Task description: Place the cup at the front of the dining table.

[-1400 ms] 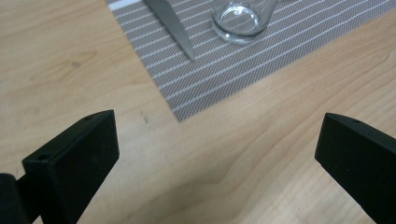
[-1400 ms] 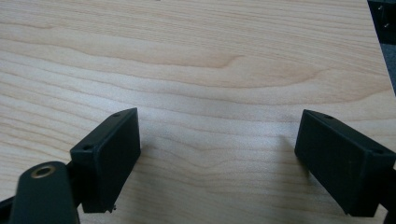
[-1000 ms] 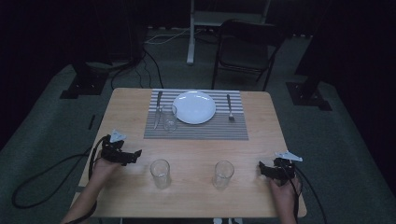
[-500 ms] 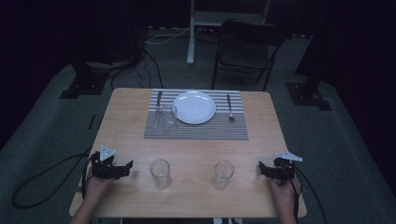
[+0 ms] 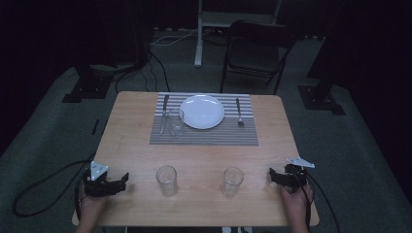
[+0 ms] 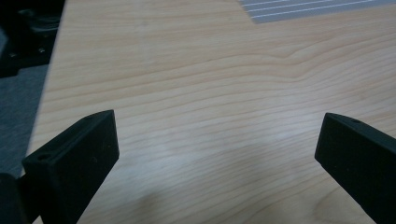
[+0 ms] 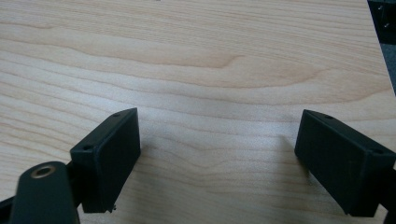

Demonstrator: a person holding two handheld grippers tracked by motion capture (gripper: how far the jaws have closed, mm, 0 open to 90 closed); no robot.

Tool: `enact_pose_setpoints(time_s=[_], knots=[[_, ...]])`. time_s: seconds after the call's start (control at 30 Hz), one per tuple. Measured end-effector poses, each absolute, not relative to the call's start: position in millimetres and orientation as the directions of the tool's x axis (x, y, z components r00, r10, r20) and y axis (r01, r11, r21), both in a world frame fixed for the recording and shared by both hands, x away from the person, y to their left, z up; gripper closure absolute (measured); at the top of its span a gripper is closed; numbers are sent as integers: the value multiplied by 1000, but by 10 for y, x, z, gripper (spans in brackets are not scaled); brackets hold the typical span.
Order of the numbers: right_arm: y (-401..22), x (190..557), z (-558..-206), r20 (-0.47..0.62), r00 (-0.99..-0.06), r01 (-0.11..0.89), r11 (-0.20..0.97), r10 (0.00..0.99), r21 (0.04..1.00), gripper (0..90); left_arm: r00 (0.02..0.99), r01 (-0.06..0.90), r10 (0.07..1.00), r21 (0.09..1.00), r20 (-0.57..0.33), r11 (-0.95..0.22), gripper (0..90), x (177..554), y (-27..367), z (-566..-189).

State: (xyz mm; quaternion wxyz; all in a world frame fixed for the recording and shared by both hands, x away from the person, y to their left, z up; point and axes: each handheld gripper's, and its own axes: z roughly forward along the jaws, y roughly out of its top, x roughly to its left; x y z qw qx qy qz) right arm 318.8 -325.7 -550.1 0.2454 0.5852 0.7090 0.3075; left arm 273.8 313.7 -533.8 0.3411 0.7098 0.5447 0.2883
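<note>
Your desk (image 5: 136, 145) has one glass (image 5: 175, 122) on the mat (image 5: 204, 136); two glasses (image 5: 166, 180) wait nearby. Both tongs, left (image 5: 121, 182) and right (image 5: 274, 175), are spread, gripping nothing.

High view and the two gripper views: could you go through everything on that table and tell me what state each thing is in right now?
Left gripper: open, holding nothing, low over the table's near left.
Right gripper: open, holding nothing, near right edge.
Near-left glass: upright, looks empty.
Near-right glass: upright, looks empty.
Glass on placemat: upright, beside the plate.
Plate: empty.
Fork: lying flat, right of the plate.
Knife: lying flat, left of the plate.
</note>
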Motion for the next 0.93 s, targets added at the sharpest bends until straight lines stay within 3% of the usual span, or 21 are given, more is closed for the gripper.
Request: enact_pose_setpoints(time_s=[0.23,0.4,0.67,0.93], knots=[[-3257,3188,-5501,12,-194,679,125,981,723,139,134,555,984,814,113,-169,2,2601,3215,-5340],[-3257,3188,-5501,12,-195,679,126,981,723,139,36,529,996,844,78,-85,2,2492,3358,-5312],[-3258,3189,-5502,12,-194,679,125,981,723,138,-44,562,995,826,90,-50,2,2497,3429,-5350],[-3258,3189,-5501,13,-194,679,125,981,723,137,-54,604,997,797,60,-15,2,2509,3463,-5407]])
